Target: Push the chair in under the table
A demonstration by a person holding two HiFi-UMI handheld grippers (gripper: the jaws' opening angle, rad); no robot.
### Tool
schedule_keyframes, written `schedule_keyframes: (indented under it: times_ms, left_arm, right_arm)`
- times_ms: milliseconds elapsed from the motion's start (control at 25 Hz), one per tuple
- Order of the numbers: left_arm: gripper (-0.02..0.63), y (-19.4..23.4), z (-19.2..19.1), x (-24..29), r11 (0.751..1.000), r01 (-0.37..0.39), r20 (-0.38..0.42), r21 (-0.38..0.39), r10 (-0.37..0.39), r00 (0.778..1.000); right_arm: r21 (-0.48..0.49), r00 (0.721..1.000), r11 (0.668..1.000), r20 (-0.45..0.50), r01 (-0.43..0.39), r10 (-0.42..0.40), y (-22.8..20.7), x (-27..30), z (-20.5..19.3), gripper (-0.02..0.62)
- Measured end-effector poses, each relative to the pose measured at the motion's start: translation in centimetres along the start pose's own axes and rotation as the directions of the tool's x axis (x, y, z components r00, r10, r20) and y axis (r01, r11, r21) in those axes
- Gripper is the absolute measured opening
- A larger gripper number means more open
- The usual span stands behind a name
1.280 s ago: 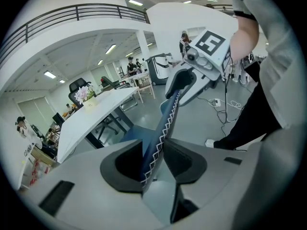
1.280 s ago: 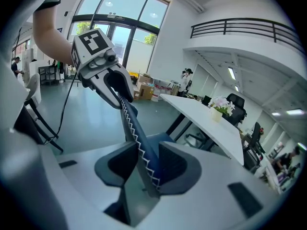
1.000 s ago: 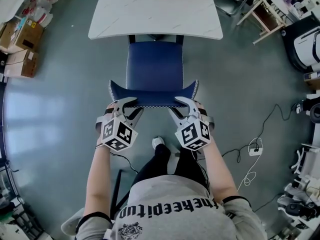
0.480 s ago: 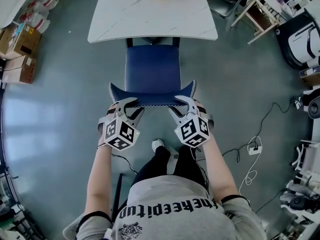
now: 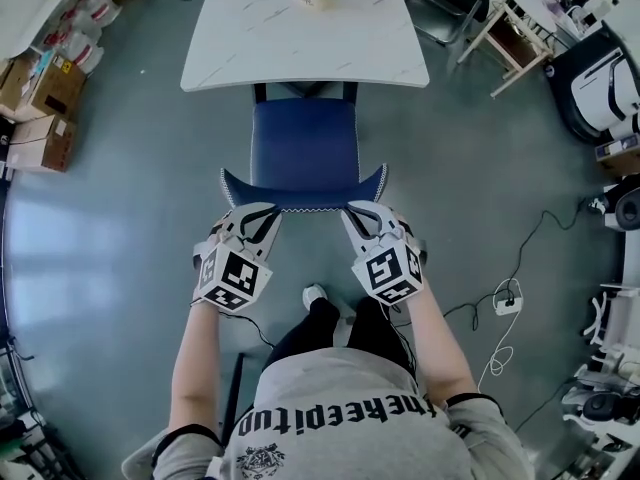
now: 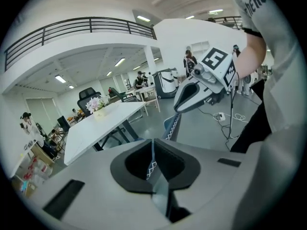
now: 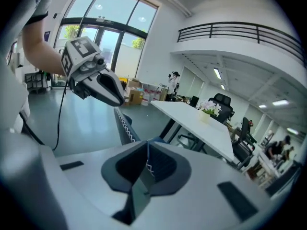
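Centrally, the blue chair stands on the floor, its seat front just at the marble table's near edge, not yet tucked under. Left gripper and right gripper, jaws just closed, pinch the backrest rim near opposite corners, which suits an even, straight push.

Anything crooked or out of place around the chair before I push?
Nothing stands out. The chair sits square to the table, seat mostly out; the left gripper and right gripper have just closed on its backrest.
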State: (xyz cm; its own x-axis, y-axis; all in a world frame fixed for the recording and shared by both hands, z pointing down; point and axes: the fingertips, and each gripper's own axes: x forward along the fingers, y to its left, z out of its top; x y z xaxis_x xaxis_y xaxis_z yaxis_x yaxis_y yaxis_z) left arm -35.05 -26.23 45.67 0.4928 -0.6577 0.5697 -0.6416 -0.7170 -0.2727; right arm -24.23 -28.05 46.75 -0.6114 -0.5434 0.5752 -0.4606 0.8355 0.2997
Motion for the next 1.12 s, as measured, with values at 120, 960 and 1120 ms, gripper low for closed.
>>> schedule_keyframes:
  times_ms: [120,960,1120]
  left_arm:
    - [0.021,-0.7,1.0,-0.4,0.999,0.001,0.037,-0.043,0.001,0.999]
    - [0.015,-2.4,11.4,-8.1,0.941,0.056,0.432,-0.332,0.100,0.896]
    - [0.015,-2.6,12.6,-9.5,0.934,0.069,0.485,-0.350,0.117,0.867]
  right_arm:
    - [0.091,0.997,0.994,0.060,-0.059,0.054,0.6,-0.9,1.3,0.012]
    - [0.249,0.897,0.935,0.424,-0.251,0.128,2.5,-8.4,12.2,0.011]
    - [0.226,0.877,0.938,0.462,-0.261,0.132,2.8,-9.4,13.7,0.011]
